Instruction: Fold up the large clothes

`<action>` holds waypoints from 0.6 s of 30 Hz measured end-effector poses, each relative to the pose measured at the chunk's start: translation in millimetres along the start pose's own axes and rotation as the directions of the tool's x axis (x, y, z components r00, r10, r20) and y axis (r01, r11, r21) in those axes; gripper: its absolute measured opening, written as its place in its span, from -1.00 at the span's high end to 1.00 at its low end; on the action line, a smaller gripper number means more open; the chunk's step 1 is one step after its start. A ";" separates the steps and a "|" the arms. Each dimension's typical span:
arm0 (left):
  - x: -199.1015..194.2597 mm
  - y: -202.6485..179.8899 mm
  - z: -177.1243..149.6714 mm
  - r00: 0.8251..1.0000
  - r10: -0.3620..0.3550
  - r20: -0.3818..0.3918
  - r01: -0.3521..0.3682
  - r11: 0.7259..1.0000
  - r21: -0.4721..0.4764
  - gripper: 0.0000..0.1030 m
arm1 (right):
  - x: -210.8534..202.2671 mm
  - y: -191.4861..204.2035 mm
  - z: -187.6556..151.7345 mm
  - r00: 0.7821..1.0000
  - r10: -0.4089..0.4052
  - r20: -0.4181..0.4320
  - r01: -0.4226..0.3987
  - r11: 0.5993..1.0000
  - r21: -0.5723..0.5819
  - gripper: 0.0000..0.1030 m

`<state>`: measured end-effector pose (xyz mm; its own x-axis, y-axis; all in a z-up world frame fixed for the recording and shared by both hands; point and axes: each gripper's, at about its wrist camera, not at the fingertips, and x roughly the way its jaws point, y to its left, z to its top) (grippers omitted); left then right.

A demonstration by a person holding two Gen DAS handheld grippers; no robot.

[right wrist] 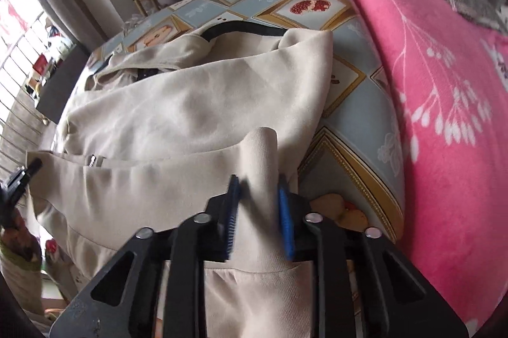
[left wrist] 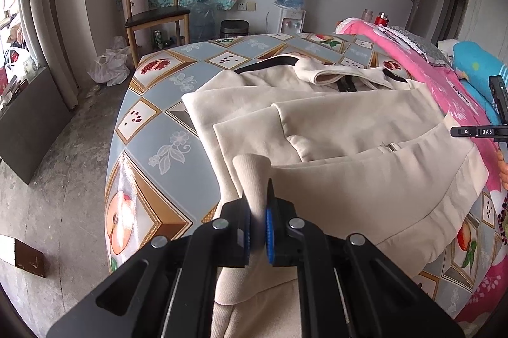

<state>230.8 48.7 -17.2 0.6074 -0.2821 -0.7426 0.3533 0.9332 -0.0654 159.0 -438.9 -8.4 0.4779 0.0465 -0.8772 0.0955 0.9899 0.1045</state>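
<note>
A: Left wrist view: the left tool [left wrist: 257, 212] pinches a raised fold of the cream jacket's hem [left wrist: 252, 176]. The jacket [left wrist: 349, 128] lies spread on the fruit-patterned tabletop [left wrist: 152, 144], with a pink blanket [left wrist: 422, 65] at its far side.

B: Right wrist view: the right tool [right wrist: 258, 204] is pressed together on another bunch of the jacket's [right wrist: 177, 112] hem, the tabletop [right wrist: 358, 115] and blanket [right wrist: 444, 90] to its right. The left tool's tip [right wrist: 22, 173] shows at the left edge.
</note>
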 end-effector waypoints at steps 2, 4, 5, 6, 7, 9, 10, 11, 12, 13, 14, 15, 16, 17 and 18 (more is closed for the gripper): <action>0.4 -0.9 0.1 1.000 0.008 0.002 -0.008 1.000 0.000 0.86 | -5.1 15.4 -7.3 0.996 -0.082 0.036 0.084 0.995 -0.059 0.87; -0.3 -1.6 0.0 1.000 0.014 0.007 -0.014 1.000 -0.003 0.86 | -13.7 30.6 -16.1 0.983 -0.163 0.088 0.172 0.979 -0.108 0.89; -1.6 -2.0 -0.5 1.000 0.017 0.011 -0.017 1.000 -0.005 0.87 | -18.3 35.8 -19.1 0.975 -0.189 0.115 0.202 0.972 -0.118 0.90; -3.1 -2.5 -0.8 1.000 0.024 0.017 -0.023 1.000 -0.006 0.87 | -24.3 39.9 -22.7 0.967 -0.209 0.145 0.227 0.966 -0.122 0.90; -5.0 -3.2 -1.1 0.999 0.029 0.023 -0.029 1.000 -0.006 0.88 | -32.4 43.5 -27.0 0.959 -0.224 0.177 0.246 0.962 -0.117 0.90; -13.6 -6.6 -1.9 0.998 0.050 0.049 -0.050 0.999 0.002 0.88 | -48.5 47.2 -35.0 0.944 -0.235 0.229 0.262 0.961 -0.092 0.91; -19.5 -8.7 -2.1 0.996 0.056 0.067 -0.057 0.998 0.007 0.88 | -55.9 47.7 -36.5 0.937 -0.244 0.251 0.271 0.959 -0.079 0.91; -24.8 -10.6 -1.6 0.995 0.062 0.081 -0.064 0.998 0.013 0.89 | -62.8 51.3 -38.6 0.927 -0.255 0.274 0.283 0.957 -0.068 0.91; -30.4 -12.8 -0.9 0.993 0.070 0.095 -0.072 0.997 0.018 0.89 | -71.3 52.0 -42.1 0.918 -0.262 0.297 0.291 0.955 -0.057 0.91; -37.8 -15.0 0.1 0.991 0.071 0.113 -0.074 0.997 0.023 0.89 | -77.5 55.6 -41.0 0.911 -0.266 0.315 0.294 0.955 -0.046 0.91; -45.7 -16.5 1.8 0.989 0.064 0.132 -0.068 0.997 0.023 0.89 | -84.4 57.8 -41.9 0.904 -0.268 0.333 0.297 0.954 -0.038 0.91; -52.5 -17.6 4.0 0.987 0.060 0.148 -0.064 0.998 0.023 0.89 | -91.7 57.8 -42.5 0.896 -0.269 0.353 0.298 0.954 -0.030 0.91; -60.1 -18.4 7.8 0.984 0.057 0.168 -0.062 0.998 0.023 0.89 | -96.6 58.8 -41.0 0.891 -0.268 0.366 0.296 0.955 -0.023 0.91; -67.3 -18.5 12.6 0.980 0.050 0.191 -0.056 0.998 0.022 0.89 | -102.0 58.7 -38.6 0.886 -0.266 0.379 0.294 0.956 -0.017 0.91; -73.0 -18.3 17.6 0.977 0.043 0.208 -0.049 0.999 0.022 0.90 | -106.2 57.6 -34.8 0.881 -0.263 0.393 0.290 0.957 -0.009 0.91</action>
<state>192.5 48.4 50.0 0.7570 -0.2816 -0.5896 0.3386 0.9408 -0.0146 83.4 -382.1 74.4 0.7391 -0.2722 -0.6161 0.2222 0.9620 -0.1584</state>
